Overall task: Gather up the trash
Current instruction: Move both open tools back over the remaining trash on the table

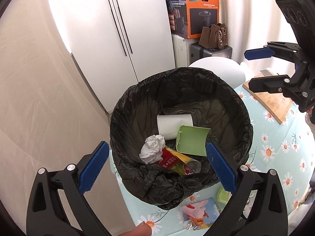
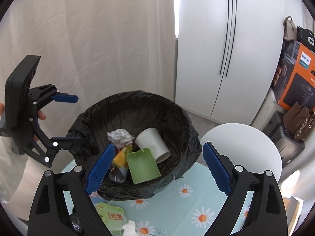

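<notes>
Hovering wide, empty: left tongs [image 1: 157, 167], right tongs [image 2: 157, 169] over bin [image 2: 178, 108] rim.

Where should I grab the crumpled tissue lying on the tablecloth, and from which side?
Probably from above, pinching the tissue across its puffed middle: it is a soft, shapeless wad on the tablecloth, so any span compresses. It lies beside the green lid, so keep the fingers clear of that.

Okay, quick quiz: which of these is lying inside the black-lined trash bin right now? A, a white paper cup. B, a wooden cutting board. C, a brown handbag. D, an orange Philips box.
A: the white paper cup lies on its side inside the trash bin, next to a green carton and a crumpled tissue.
</notes>
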`<action>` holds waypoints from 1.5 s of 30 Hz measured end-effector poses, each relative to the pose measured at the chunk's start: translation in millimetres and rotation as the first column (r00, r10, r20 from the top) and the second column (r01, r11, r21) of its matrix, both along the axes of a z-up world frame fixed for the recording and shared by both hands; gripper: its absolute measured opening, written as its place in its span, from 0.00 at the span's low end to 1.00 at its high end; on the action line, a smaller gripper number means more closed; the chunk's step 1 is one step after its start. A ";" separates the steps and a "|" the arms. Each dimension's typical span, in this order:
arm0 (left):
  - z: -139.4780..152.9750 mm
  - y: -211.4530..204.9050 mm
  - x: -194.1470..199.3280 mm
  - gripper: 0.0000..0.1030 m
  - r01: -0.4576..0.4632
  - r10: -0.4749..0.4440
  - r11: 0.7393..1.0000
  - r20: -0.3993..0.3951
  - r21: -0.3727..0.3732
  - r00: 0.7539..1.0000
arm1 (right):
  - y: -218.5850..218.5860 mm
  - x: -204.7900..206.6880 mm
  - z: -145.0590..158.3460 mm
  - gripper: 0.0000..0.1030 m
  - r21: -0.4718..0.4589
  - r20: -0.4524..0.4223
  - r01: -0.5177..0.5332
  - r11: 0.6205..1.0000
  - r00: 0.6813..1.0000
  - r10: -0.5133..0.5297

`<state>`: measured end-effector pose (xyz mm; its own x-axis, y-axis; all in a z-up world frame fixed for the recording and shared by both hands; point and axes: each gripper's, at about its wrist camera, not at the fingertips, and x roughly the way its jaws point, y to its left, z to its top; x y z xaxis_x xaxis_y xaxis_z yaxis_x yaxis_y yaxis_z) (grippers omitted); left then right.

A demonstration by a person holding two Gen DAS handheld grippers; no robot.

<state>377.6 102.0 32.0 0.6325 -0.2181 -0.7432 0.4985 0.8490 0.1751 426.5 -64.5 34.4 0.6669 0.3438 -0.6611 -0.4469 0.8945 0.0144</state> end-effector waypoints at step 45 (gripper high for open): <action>-82.4 28.6 -157.9 0.94 -0.263 0.257 0.965 -0.192 -0.004 0.947 | 4.4 -126.0 -100.7 0.86 -0.040 -0.260 -0.194 0.980 0.949 0.177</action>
